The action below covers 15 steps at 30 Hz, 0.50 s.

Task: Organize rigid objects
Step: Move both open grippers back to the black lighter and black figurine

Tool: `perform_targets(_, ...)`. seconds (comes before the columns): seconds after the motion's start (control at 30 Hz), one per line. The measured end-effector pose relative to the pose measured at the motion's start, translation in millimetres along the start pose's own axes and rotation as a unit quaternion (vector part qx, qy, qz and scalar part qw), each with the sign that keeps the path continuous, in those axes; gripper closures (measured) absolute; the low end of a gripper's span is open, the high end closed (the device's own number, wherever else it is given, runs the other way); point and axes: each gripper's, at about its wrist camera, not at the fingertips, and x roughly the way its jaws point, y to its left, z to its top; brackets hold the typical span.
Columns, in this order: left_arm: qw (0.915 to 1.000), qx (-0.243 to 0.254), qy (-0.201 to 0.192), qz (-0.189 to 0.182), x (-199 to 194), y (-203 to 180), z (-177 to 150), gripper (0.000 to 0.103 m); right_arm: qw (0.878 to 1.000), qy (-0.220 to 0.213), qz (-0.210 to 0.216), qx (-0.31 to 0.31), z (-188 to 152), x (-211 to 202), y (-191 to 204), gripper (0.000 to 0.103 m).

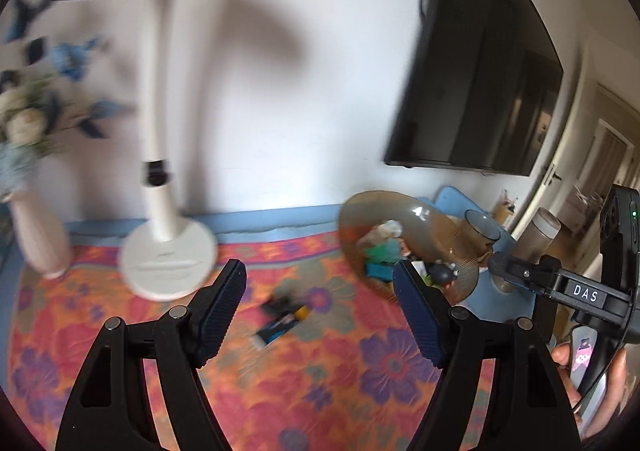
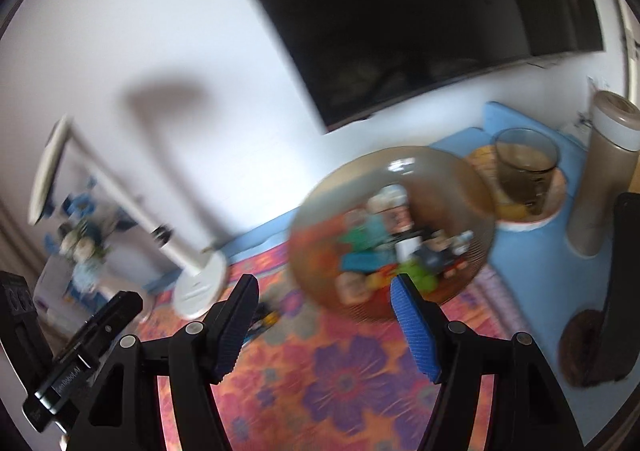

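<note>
A small toy (image 1: 282,317) of black, yellow and blue parts lies on the flowered cloth (image 1: 340,391), blurred. It sits just ahead of my left gripper (image 1: 320,315), which is open with nothing between its fingers. An amber glass bowl (image 1: 372,207) holding several small colourful toys stands to the right of it. My right gripper (image 2: 324,327) is open and empty, aimed at the near rim of the bowl (image 2: 360,179). The loose toy (image 2: 266,318) shows beside its left finger.
A white desk lamp (image 1: 160,171) and a pink vase with flowers (image 1: 36,235) stand at the back left. A dark screen (image 1: 480,71) hangs on the wall. On a blue mat (image 2: 532,271) are a glass (image 2: 524,167) on a plate and a beige flask (image 2: 604,171).
</note>
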Motion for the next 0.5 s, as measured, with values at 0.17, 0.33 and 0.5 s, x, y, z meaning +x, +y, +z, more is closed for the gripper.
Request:
perform_targets(0.17,0.9975,-0.018,-0.018,0.066,-58.7,23.0,-23.9,0.023,0.999,0.021,0.031,-0.038,-33.8,-2.9,49.9,0.035)
perform_targets(0.33,0.9882,-0.086,-0.004,0.127,-78.3,51.0,-67.9,0.007,0.994,0.054,0.033,-0.088,-81.2,2.4,85.2,0.027)
perform_targets(0.5,0.9809,-0.104,0.017,0.164,-83.0,55.3,-108.5,0.008,0.983,0.064,0.013,-0.173,-134.0,-10.7,122.4,0.025)
